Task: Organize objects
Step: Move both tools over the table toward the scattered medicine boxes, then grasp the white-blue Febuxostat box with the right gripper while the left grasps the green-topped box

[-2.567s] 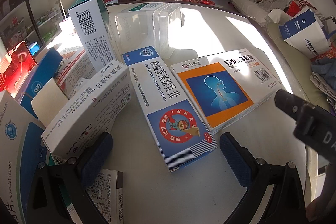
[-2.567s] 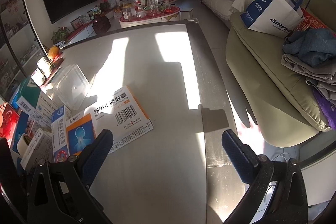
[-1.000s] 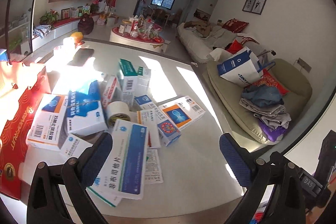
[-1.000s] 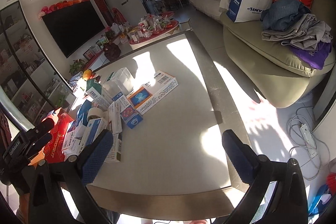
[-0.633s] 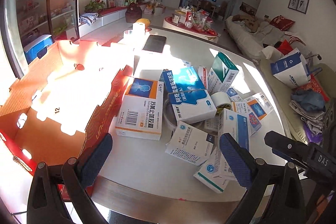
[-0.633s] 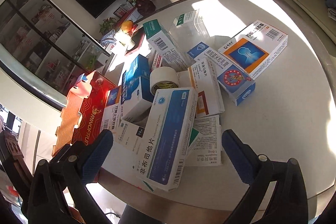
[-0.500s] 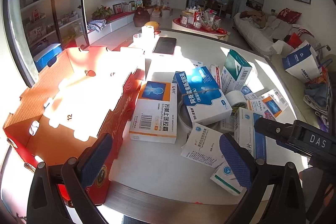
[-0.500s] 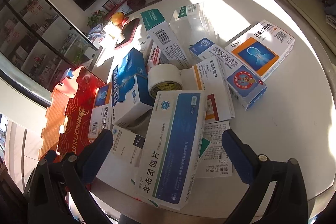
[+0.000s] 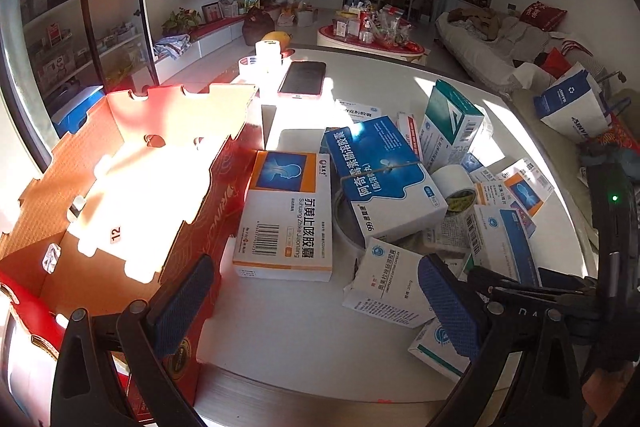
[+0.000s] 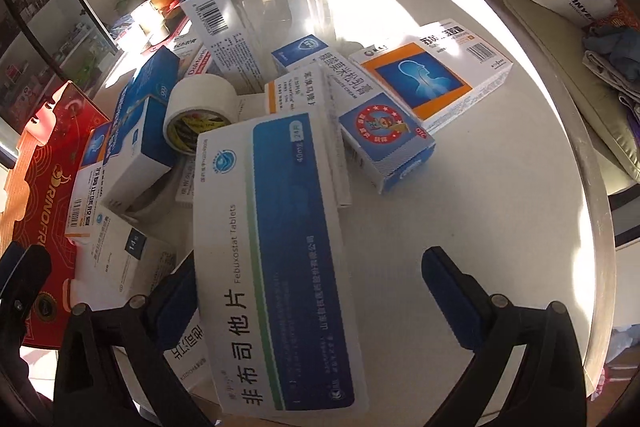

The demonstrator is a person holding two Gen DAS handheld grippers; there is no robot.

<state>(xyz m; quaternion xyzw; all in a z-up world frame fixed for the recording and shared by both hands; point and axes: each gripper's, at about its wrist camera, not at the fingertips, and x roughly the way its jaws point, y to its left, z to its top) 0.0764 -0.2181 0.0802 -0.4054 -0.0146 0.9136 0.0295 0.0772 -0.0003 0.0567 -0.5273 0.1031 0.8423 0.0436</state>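
Nearby, red carton (image 9: 182, 227) beside medicine boxes (image 9: 286, 215).

One red cardboard box (image 9: 120, 187); one roll of white tape (image 10: 200, 107); one phone (image 9: 302, 78); one clear plastic container (image 10: 288, 15); roughly a dozen medicine boxes (image 10: 276, 267), overlapping, so the exact number is unclear; some printed leaflets (image 9: 450, 233).

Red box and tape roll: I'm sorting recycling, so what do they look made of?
Red box: corrugated cardboard by its look, raw brown inside, printed red outside, die-cut flap edges. Tape roll: matte white, probably paper or cloth tape; I cannot tell which.
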